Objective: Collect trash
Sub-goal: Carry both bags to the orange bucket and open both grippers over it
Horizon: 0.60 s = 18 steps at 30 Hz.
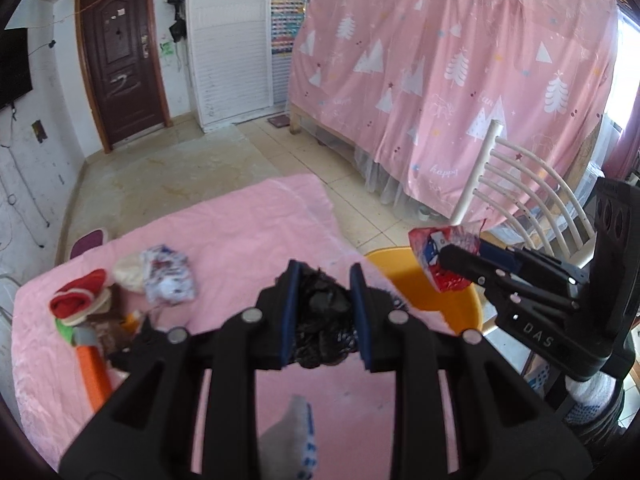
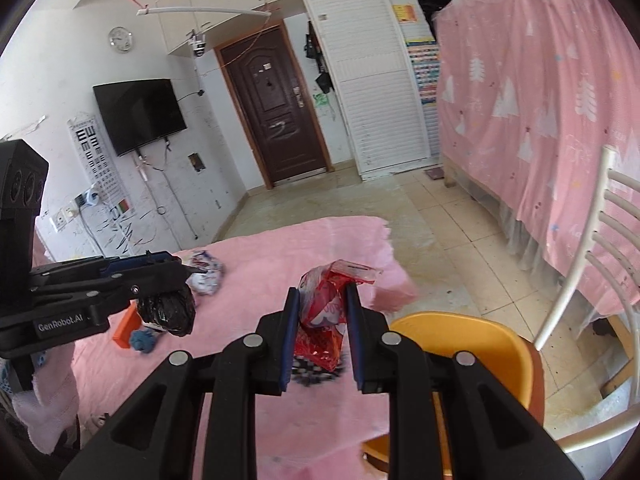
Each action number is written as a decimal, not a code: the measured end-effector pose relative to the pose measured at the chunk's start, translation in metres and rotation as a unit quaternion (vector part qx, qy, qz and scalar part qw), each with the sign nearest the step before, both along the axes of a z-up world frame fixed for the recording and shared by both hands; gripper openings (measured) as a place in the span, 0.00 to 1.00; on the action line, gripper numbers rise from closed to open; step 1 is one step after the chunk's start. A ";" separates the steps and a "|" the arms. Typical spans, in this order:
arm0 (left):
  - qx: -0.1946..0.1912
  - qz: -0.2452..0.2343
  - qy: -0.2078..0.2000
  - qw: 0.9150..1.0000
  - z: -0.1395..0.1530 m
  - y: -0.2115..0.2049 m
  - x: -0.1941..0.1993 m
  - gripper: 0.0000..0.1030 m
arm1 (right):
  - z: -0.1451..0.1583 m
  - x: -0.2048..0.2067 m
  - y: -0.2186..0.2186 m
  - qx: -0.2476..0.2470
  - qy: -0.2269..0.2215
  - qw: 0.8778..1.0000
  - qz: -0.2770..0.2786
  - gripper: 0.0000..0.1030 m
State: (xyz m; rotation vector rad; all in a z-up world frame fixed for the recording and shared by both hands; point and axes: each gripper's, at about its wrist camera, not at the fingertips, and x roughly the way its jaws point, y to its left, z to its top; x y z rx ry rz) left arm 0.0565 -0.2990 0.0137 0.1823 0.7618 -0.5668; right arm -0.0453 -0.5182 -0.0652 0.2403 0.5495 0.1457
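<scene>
- Both claws grip trash: left claw [image 1: 324, 280] pinches a black bag [image 1: 320, 312]; right claw [image 2: 322, 300] clamps a red wrapper [image 2: 324, 308].
- Only the left view shows red cloth [image 1: 78, 300] at 9 o'clock on the tabletop [image 1: 240, 224].
- Orange bin [image 2: 472, 344] sits at 3 o'clock.

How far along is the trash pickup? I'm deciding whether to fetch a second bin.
Nothing shows inside the orange bin where its interior is visible. In hand: the left gripper is shut on a black crumpled bag, the right gripper on a red wrapper, held near the bin. Left on the pink cloth: a white printed wrapper and a pile of mixed scraps.
</scene>
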 end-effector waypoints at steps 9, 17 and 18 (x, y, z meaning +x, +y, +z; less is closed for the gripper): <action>-0.017 -0.038 0.049 0.998 -0.009 -0.075 0.013 0.23 | -0.026 -0.006 -0.059 0.002 0.017 0.999 -0.042 0.12; -0.002 -0.050 0.076 0.996 -0.028 -0.128 0.023 0.38 | -0.052 -0.002 -0.082 0.031 0.040 0.997 -0.054 0.15; 0.002 -0.049 0.079 0.996 -0.030 -0.132 0.024 0.43 | -0.054 -0.003 -0.084 0.036 0.040 0.997 -0.055 0.16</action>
